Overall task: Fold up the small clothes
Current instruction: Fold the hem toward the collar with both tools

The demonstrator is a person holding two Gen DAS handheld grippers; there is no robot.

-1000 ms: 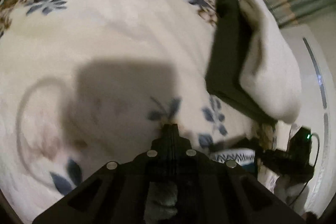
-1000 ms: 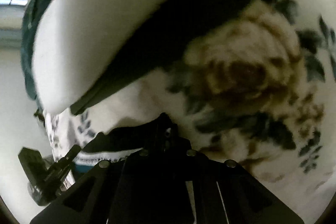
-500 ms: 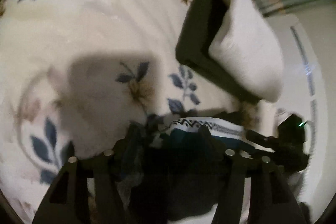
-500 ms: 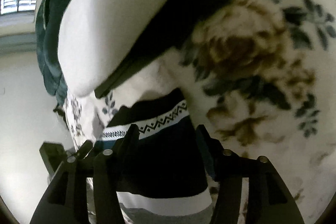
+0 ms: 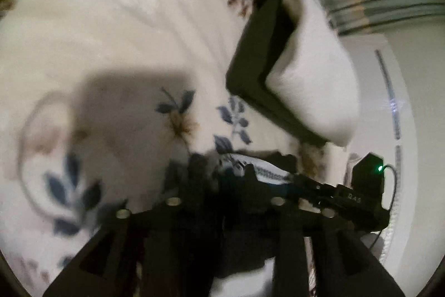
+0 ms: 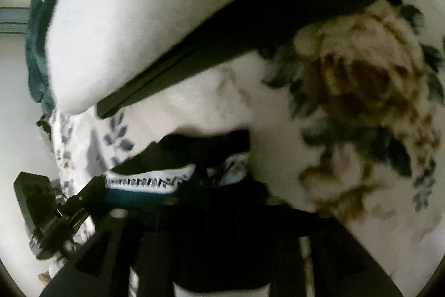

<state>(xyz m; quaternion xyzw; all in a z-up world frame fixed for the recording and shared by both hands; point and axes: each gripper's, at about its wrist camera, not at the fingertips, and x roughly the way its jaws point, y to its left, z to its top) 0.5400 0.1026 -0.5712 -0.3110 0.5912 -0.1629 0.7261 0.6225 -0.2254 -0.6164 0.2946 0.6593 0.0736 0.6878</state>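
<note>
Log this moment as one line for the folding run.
stage: fold released | left hand-held gripper: opening, over patterned garment | right hand-held gripper: closing, garment between fingers | surface: floral blanket

The right gripper (image 6: 219, 180), jaws closing, hangs over a dark garment (image 6: 194, 146) with a white zigzag band (blurred) on the floral blanket (image 6: 361, 91), below a white pillow (image 6: 155, 7).

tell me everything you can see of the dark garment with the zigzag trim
The dark garment is knit-looking, black with a white band of black zigzag pattern and a teal stripe below it. It lies bunched on the floral bedspread, right in front of both grippers, its near part hidden behind their dark fingers. Blur hides whether anything grips it.
</note>
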